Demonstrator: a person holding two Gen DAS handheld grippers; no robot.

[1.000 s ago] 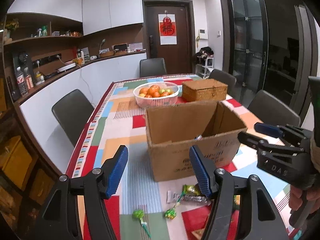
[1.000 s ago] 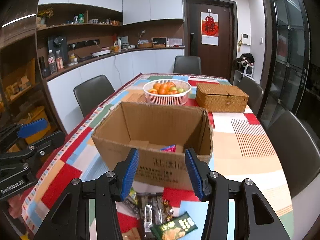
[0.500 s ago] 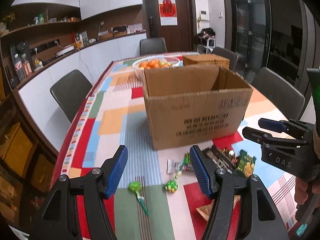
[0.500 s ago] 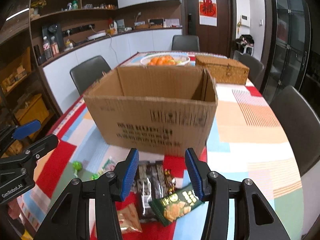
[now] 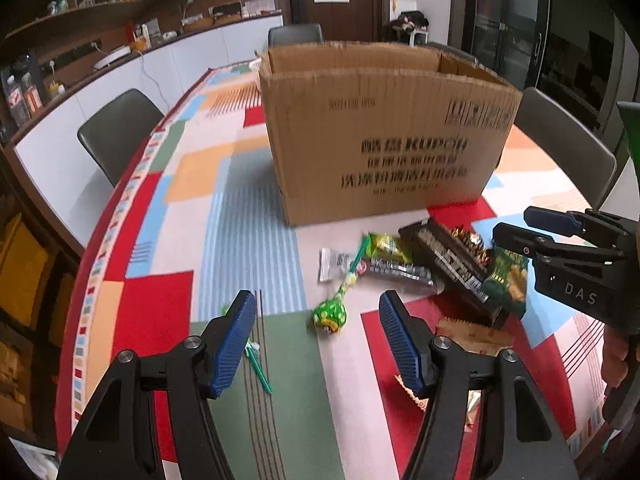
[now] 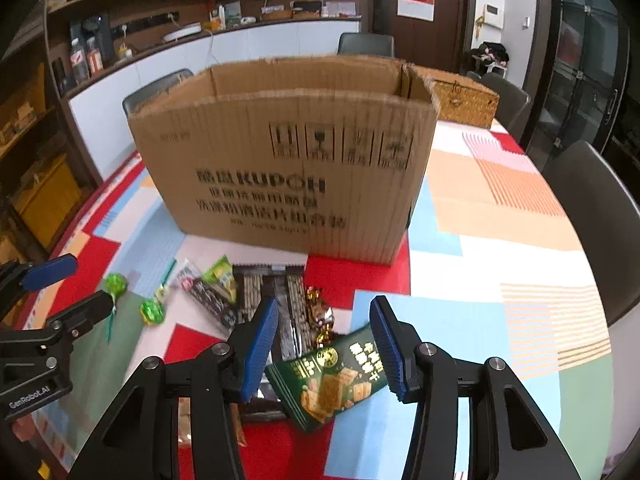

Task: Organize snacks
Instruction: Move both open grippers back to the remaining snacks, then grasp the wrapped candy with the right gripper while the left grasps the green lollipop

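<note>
Left wrist view: left gripper (image 5: pixel 318 328) jaws apart, nothing between them, poised above a green lollipop (image 5: pixel 330 314) on the tablecloth (image 5: pixel 240 216). Second lollipop (image 5: pixel 256 360) mostly hidden behind the left finger. Cardboard box (image 5: pixel 384 132) stands just beyond the snack pile. Right gripper (image 5: pixel 560 236) visible at the edge.

Right wrist view: right gripper (image 6: pixel 324 346) also open and empty, over a green cracker packet (image 6: pixel 332 384) that overlaps a dark tray pack (image 6: pixel 276 296). Only this view shows the wicker box (image 6: pixel 464 100) behind the box.

Step, as I read it: approach for pickup. Next: drop lower, close on one snack each, lift over the box rim.
</note>
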